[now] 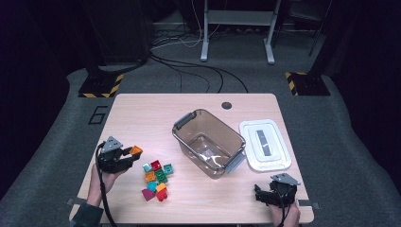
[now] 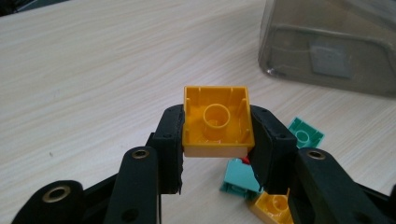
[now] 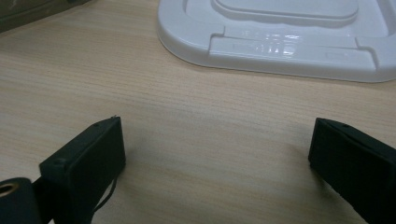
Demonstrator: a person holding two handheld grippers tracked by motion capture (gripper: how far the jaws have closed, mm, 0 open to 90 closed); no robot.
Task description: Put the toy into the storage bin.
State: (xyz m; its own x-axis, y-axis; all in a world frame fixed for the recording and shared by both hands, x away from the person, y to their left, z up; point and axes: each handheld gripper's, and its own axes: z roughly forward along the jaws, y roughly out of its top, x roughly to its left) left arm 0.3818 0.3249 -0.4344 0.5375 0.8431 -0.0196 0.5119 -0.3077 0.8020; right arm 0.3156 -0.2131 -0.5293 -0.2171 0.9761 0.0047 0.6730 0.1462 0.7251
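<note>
The left gripper (image 2: 215,140) is clamped on an orange-yellow building block (image 2: 216,122), one black jaw pressed to each side wall, with the block's hollow underside and its round inner tube turned toward that gripper's camera. In the high view the same left gripper (image 1: 127,156) sits at the table's (image 1: 142,109) near-left, lifted clear of the wood with the block (image 1: 136,150) at its tip, just left of a loose pile of blocks (image 1: 157,179) in teal, red, green, orange and magenta. The left gripper view shows a few of these under the jaws: a teal block (image 2: 238,179), another teal one (image 2: 306,133) farther right with its studded face showing, and a yellow block (image 2: 273,207) at the bottom edge. The clear, smoke-tinted storage bin (image 1: 209,142) stands at the middle of the table, set at an angle, with grey clip handles at two ends; from above its inside is bare of blocks. The left gripper view shows just one lower wall of the bin (image 2: 327,51), so what it holds cannot be read there. Its white lid (image 1: 265,144) lies flat on the table just right of the bin, separate from it. The right gripper (image 1: 265,195) rests near the table's near-right corner, well apart from the blocks; in its own view its jaws (image 3: 217,163) are spread wide with bare wood between them, and the lid's (image 3: 280,42) rim and latch lie close ahead.
</note>
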